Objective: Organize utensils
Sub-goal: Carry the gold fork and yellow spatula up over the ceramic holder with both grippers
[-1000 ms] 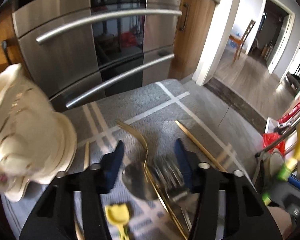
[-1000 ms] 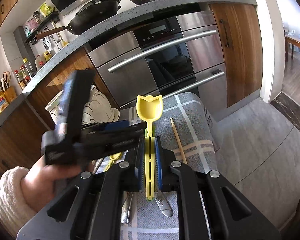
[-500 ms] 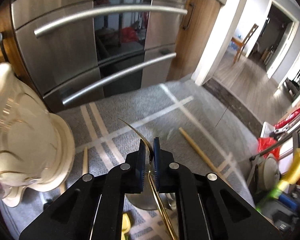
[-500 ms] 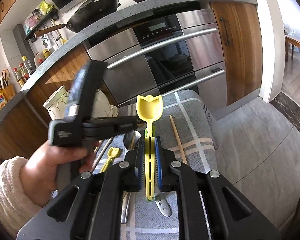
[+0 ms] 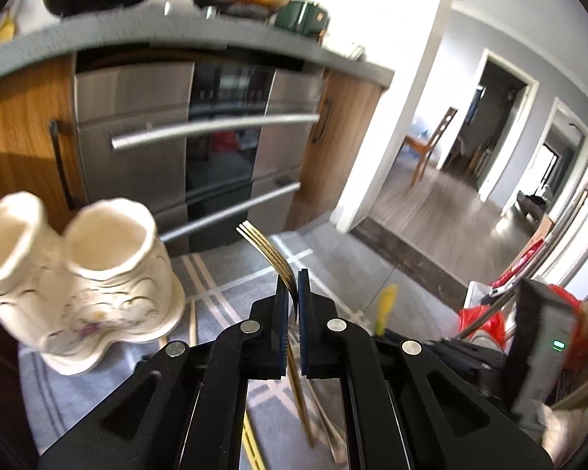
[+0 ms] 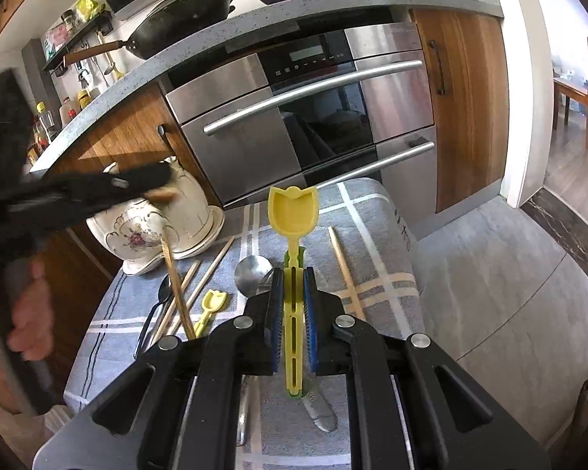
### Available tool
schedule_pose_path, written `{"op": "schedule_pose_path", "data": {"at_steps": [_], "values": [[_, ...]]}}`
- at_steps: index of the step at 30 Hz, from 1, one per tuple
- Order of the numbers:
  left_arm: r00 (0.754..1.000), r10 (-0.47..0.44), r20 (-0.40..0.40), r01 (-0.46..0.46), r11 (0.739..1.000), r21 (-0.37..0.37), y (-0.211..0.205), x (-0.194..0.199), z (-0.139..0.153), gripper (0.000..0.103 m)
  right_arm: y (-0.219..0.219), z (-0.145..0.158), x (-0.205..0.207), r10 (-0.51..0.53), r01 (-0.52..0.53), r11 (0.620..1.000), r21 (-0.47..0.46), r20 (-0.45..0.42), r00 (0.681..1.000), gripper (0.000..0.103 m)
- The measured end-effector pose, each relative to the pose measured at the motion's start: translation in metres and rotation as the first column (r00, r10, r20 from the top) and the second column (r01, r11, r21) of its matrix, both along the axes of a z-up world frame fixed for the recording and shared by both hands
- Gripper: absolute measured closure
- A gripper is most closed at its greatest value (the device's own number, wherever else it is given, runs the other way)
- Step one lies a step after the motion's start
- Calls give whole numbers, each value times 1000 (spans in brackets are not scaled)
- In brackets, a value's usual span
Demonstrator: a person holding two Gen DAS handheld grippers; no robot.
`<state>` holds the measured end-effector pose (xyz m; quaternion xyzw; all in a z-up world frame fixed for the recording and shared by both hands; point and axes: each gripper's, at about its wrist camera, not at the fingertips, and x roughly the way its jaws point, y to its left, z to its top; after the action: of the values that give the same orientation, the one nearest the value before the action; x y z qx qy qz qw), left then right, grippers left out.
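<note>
Left tongs (image 5: 290,301): closed on a gold fork (image 5: 268,252), gripped at the neck, tines up and forward, handle hanging below the jaws. Right tongs (image 6: 294,293): closed on a yellow tulip-shaped spoon (image 6: 293,211), bowl forward, handle running back between the pads. Both utensils are clear of the bench.

We judge the step in hand to be delivery of the fork to the cream ceramic utensil holder (image 5: 98,274). To do it well, we would carry the fork over one of the two openings, bring the handle plumb, lower it inside the rim, and only then release.

The holder stands left of and below the left tongs, near but apart, on the grey checked cloth (image 6: 372,243). Wooden chopsticks (image 6: 347,270), a steel spoon (image 6: 253,270) and a small yellow spoon (image 6: 211,305) lie loose on that cloth.
</note>
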<state>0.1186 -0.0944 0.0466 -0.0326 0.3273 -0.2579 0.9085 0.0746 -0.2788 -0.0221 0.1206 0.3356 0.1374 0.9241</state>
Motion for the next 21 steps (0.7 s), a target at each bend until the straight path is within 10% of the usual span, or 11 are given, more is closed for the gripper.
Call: {"op": "schedule_pose_path", "data": {"at_steps": [12, 21], "values": [[985, -27, 172, 43, 995, -88, 43, -61, 59, 100, 24, 20, 3, 12, -12, 1000, 4, 60, 998, 93], [951, 37, 306, -9, 995, -95, 79, -67, 115, 100, 69, 91, 36, 66, -63, 998, -23, 221, 973, 93]]}}
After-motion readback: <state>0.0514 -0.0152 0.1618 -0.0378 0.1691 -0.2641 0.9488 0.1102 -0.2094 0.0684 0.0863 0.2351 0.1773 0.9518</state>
